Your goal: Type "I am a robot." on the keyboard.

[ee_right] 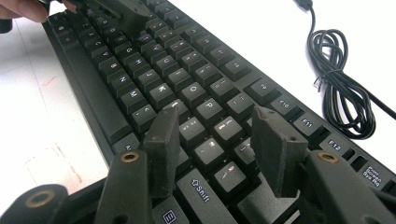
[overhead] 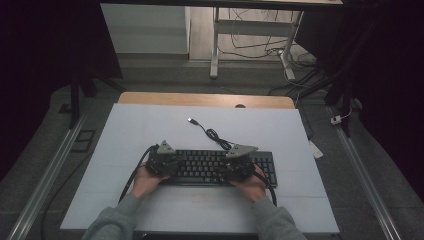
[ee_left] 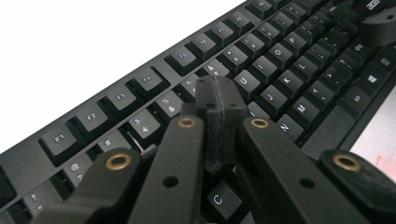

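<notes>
1. The keyboard point(ee_right: 154, 79) looks like matt black plastic, its keycaps smooth with a faint sheen;
2. the left gripper point(ee_left: 219, 100) shows matt black plastic arms with brass-coloured metal rivets;
3. the cable point(ee_right: 343, 84) is glossy black;
4. the table point(overhead: 150, 130) is smooth, matt white.

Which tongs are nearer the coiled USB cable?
Right. The right tongs sit over the keyboard's right half, just below the coiled USB cable; the left tongs are over its left end, farther away.
</notes>
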{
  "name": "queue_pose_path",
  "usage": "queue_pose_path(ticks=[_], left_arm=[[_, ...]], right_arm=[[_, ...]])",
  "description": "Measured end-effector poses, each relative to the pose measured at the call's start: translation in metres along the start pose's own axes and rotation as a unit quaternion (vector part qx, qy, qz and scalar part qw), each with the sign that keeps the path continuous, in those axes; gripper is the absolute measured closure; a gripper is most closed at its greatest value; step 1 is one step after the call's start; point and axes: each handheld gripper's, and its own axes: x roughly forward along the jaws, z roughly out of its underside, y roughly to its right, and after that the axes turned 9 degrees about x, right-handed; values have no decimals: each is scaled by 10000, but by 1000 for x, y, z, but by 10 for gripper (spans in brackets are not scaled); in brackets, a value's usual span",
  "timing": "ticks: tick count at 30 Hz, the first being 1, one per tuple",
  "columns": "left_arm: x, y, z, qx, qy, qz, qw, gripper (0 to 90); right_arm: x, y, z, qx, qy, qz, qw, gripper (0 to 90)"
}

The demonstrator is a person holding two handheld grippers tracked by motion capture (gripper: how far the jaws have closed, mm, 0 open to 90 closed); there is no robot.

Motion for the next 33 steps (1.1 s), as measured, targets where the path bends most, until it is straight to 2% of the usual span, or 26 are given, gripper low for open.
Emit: queue_pose_path(ticks=[20, 27, 33], left_arm=[[8, 1, 1, -4, -152, -156, 9998, 890], [6, 1, 1, 2, -127, -158, 9998, 890], [1, 0, 0, -29, -10, -158, 9999, 888]], right_arm=[[-2, 0, -1, -9, 28, 20, 10000, 521], [-2, 0, -1, -3, 45, 23, 10000, 521], [-2, 0, -1, 1, 45, 19, 10000, 521]])
